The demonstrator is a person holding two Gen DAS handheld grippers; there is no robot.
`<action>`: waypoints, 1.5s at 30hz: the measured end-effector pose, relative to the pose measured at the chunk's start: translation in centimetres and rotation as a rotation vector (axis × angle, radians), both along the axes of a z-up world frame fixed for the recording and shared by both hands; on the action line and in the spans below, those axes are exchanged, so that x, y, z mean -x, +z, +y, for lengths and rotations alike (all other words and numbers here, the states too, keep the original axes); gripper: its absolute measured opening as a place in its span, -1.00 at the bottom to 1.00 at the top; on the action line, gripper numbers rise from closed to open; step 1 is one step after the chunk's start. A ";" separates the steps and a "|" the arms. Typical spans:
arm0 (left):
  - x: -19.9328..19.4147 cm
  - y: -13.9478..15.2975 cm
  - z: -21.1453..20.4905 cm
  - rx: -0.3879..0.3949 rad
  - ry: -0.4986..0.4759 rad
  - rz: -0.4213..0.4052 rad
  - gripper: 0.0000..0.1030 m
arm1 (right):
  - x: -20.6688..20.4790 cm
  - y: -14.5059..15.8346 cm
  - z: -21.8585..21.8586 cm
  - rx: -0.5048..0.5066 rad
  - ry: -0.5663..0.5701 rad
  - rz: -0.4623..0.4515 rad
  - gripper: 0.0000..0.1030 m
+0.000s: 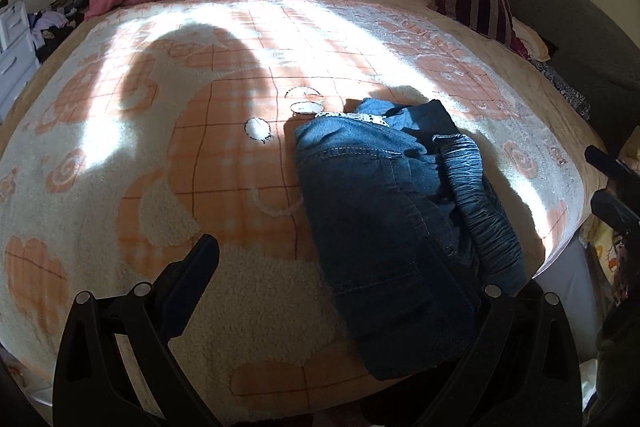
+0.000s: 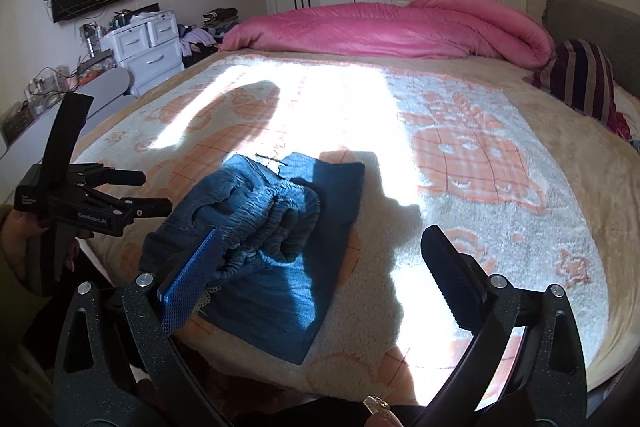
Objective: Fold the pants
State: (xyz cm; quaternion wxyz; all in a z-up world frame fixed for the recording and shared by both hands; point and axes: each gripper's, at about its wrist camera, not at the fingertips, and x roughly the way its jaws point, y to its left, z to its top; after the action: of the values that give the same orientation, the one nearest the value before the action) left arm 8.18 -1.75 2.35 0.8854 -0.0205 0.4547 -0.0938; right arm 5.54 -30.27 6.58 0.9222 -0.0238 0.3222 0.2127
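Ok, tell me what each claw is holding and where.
Nothing is held. The left claw and right claw are both open above the folded jeans on the bed.

Hard sunlight blows out the fleecy peach-and-white patterned blanket (image 2: 344,99) beyond the jaws, casting crisp dark shadows; fisheye edges bend and vignette black, corners dim.

The left gripper (image 2: 154,193) hung at the near left, its jaws parted and empty. The right gripper (image 2: 320,275) hovered nearby, jaws spread wide.
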 end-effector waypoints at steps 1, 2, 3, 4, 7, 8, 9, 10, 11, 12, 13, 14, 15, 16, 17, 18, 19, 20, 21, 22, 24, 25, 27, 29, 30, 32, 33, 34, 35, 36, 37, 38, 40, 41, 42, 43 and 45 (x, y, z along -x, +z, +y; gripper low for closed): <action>-0.1 -0.2 0.1 0.011 -0.001 0.005 0.91 | -0.1 -0.3 0.0 0.002 -0.008 0.009 0.82; 0.0 -0.2 0.0 0.013 -0.001 0.008 0.91 | -0.3 -0.6 -0.1 0.003 -0.013 0.021 0.82; -0.1 -0.3 0.0 0.014 0.004 0.010 0.91 | -0.4 -0.8 -0.2 0.002 -0.018 0.030 0.82; -0.1 -0.3 0.0 0.020 0.007 0.009 0.91 | -0.5 -1.1 -0.3 -0.001 -0.025 0.040 0.82; -0.4 -0.5 0.1 0.046 0.015 0.018 0.91 | -1.0 -1.7 -0.4 -0.008 -0.037 0.070 0.82; -0.5 -0.6 0.0 0.052 0.014 0.022 0.91 | -1.1 -1.8 -0.4 -0.011 -0.042 0.079 0.82; -0.6 -0.7 -0.1 0.055 0.013 0.025 0.91 | -1.3 -2.0 -0.4 -0.016 -0.048 0.088 0.82; -0.7 -0.9 -0.2 0.057 0.012 0.027 0.91 | -1.4 -2.1 -0.5 -0.022 -0.055 0.097 0.82; -0.9 -1.0 -0.4 0.056 0.011 0.029 0.91 | -1.6 -2.3 -0.6 -0.029 -0.060 0.105 0.82; -1.0 -1.1 -0.6 0.057 0.006 0.032 0.91 | -1.8 -2.4 -0.6 -0.037 -0.065 0.113 0.82; -1.0 -1.1 -0.8 0.060 0.000 0.029 0.91 | -2.0 -2.5 -0.8 -0.046 -0.073 0.124 0.82; -1.1 -1.2 -1.0 0.060 -0.006 0.025 0.91 | -2.2 -2.5 -0.9 -0.053 -0.078 0.132 0.82; -1.2 -1.3 -1.3 0.058 -0.012 0.023 0.91 | -2.5 -2.7 -1.0 -0.060 -0.081 0.141 0.82; -1.4 -1.5 -1.4 0.056 -0.012 0.024 0.91 | -2.7 -2.8 -1.1 -0.062 -0.086 0.152 0.82; -1.6 -1.8 -1.5 0.054 -0.009 0.031 0.91 | -3.0 -2.9 -1.2 -0.064 -0.090 0.161 0.82; -1.8 -2.2 -1.5 0.057 -0.007 0.041 0.91 | -3.2 -3.1 -1.3 -0.067 -0.092 0.169 0.82; -2.1 -2.6 -1.6 0.063 -0.005 0.055 0.91 | -3.5 -3.3 -1.4 -0.070 -0.094 0.182 0.82; -2.4 -3.0 -1.6 0.067 -0.002 0.067 0.91 | -3.8 -3.6 -1.4 -0.073 -0.098 0.195 0.82; -2.6 -3.4 -1.8 0.072 -0.006 0.078 0.91 | -4.0 -3.8 -1.5 -0.079 -0.100 0.208 0.82; -2.8 -3.7 -1.9 0.073 -0.009 0.086 0.92 | -4.3 -4.1 -1.5 -0.088 -0.098 0.221 0.82; -3.1 -4.2 -2.1 0.074 -0.017 0.100 0.92 | -4.8 -4.5 -1.4 -0.098 -0.092 0.240 0.81; -3.3 -4.4 -2.3 0.078 -0.023 0.105 0.92 | -5.0 -4.7 -1.3 -0.097 -0.086 0.247 0.70; -3.4 -4.6 -2.5 0.077 -0.025 0.114 0.92 | -5.4 -5.0 -0.9 -0.092 -0.070 0.262 0.51; -3.7 -4.7 -2.7 0.068 -0.029 0.116 0.92 | -5.8 -5.2 -0.6 -0.090 -0.055 0.269 0.36; -3.8 -4.8 -2.9 0.064 -0.033 0.116 0.92 | -6.1 -5.3 -0.4 -0.094 -0.046 0.277 0.32; -3.9 -4.7 -3.1 0.061 -0.040 0.114 0.92 | -6.6 -5.5 0.0 -0.110 -0.025 0.292 0.18; -3.9 -4.7 -3.2 0.062 -0.044 0.111 0.92 | -7.0 -5.6 0.1 -0.114 -0.018 0.300 0.16; -3.9 -4.7 -3.2 0.060 -0.047 0.108 0.92 | -7.4 -5.8 0.3 -0.114 -0.017 0.313 0.12; -3.9 -4.7 -3.3 0.058 -0.051 0.104 0.92 | -7.7 -6.0 0.4 -0.117 -0.013 0.326 0.05; -3.9 -4.7 -3.3 0.057 -0.054 0.101 0.92 | -8.0 -6.3 0.6 -0.121 -0.009 0.338 0.05; -3.9 -4.7 -3.4 0.059 -0.054 0.097 0.92 | -8.3 -6.6 0.6 -0.123 -0.011 0.353 0.05; -3.9 -4.7 -3.4 0.061 -0.054 0.096 0.92 | -8.6 -6.8 0.7 -0.124 -0.011 0.365 0.05; -3.9 -4.7 -3.4 0.056 -0.055 0.092 0.92 | -9.0 -7.4 0.8 -0.132 -0.005 0.387 0.05; -3.9 -4.7 -3.5 0.051 -0.056 0.088 0.92 | -9.2 -7.6 0.9 -0.138 0.002 0.399 0.05; -4.0 -4.7 -3.6 0.047 -0.059 0.085 0.92 | -9.2 -7.9 0.9 -0.144 0.011 0.409 0.05; -4.0 -4.7 -3.7 0.044 -0.060 0.082 0.92 | -9.3 -8.1 1.1 -0.148 0.019 0.417 0.05; -4.1 -4.7 -3.8 0.045 -0.057 0.079 0.92 | -9.4 -8.5 1.3 -0.144 0.029 0.424 0.05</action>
State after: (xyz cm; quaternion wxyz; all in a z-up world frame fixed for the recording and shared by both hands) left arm 12.28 -5.57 -2.39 0.8631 -0.0311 0.4875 -0.1282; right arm 14.94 -28.94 -1.88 0.8299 0.0826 0.4925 0.2487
